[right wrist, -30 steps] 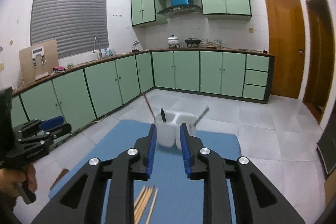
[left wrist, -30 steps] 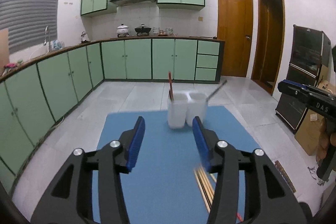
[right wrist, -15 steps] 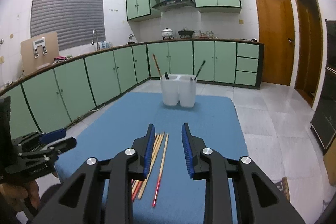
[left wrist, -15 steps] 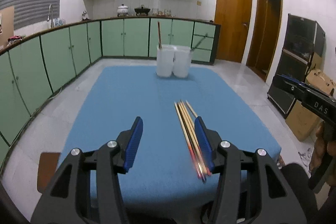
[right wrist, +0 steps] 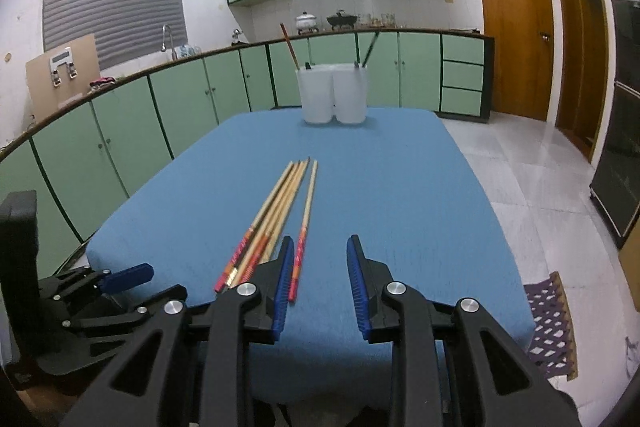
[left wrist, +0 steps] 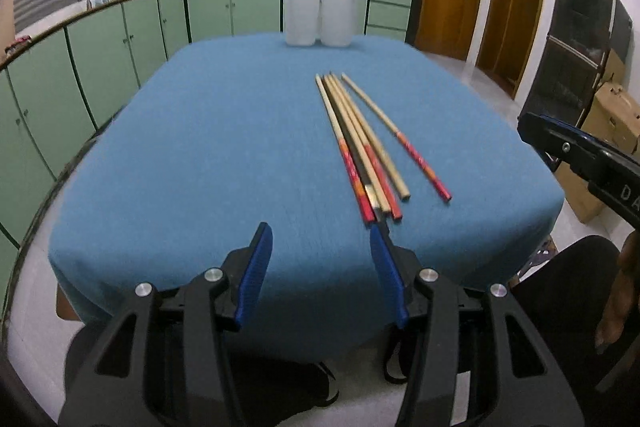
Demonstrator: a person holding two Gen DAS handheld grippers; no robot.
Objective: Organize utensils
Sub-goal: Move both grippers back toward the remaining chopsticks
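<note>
Several chopsticks [left wrist: 360,143] [right wrist: 276,215], pale wood with red ends and one dark, lie in a bundle on the blue tablecloth [left wrist: 224,147] [right wrist: 400,195]. One red-ended chopstick [left wrist: 396,137] [right wrist: 306,223] lies a little apart from the bundle. Two white cups [left wrist: 319,15] [right wrist: 334,94] stand side by side at the far edge, each with a utensil in it. My left gripper [left wrist: 322,251] is open and empty over the near edge, left of the chopstick ends. My right gripper [right wrist: 318,263] is open and empty, just right of the lone chopstick's red end.
Green cabinets [right wrist: 160,107] line the kitchen behind and to the left of the table. Wooden doors [right wrist: 516,27] stand at the right. A dark cabinet [left wrist: 580,39] and cardboard boxes [left wrist: 612,115] sit at the right. A patterned mat [right wrist: 552,323] lies on the tiled floor.
Both grippers have come down and back toward the near table edge. The cups now look farther away and the chopsticks have come fully into view. The openings look the same.
</note>
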